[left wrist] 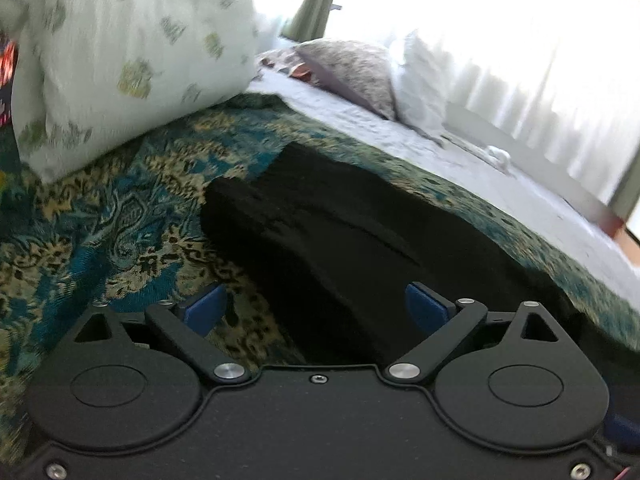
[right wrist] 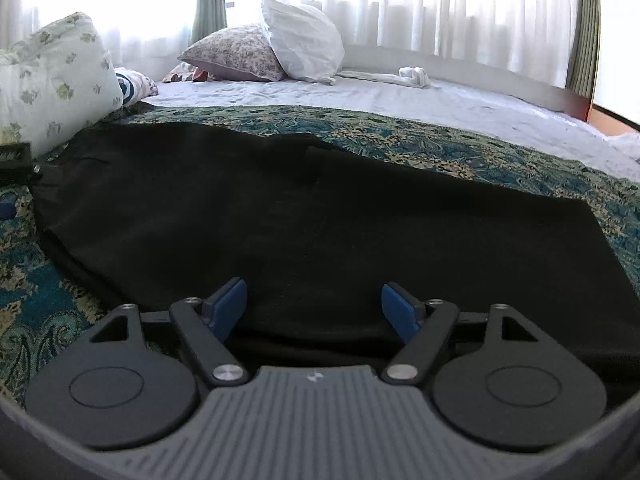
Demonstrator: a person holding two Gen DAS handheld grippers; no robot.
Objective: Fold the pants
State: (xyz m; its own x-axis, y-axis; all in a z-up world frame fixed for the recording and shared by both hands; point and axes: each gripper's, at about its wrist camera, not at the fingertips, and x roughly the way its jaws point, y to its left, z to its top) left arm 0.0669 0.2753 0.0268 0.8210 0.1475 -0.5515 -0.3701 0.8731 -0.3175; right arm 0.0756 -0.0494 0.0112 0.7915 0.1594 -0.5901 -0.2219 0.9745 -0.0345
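Black pants lie spread flat on a teal and gold patterned bedspread. My right gripper is open and empty, low over the near edge of the pants. In the left wrist view the pants run away from me with a raised fold along the left side. My left gripper is open and empty at the pants' near left edge, its left pad over the bedspread. A bit of the left gripper shows at the far left of the right wrist view.
A floral pillow stands at the left, close to the pants; it also shows in the right wrist view. Behind lie a white sheet, a grey patterned pillow, a white pillow, a rolled white cloth and bright curtains.
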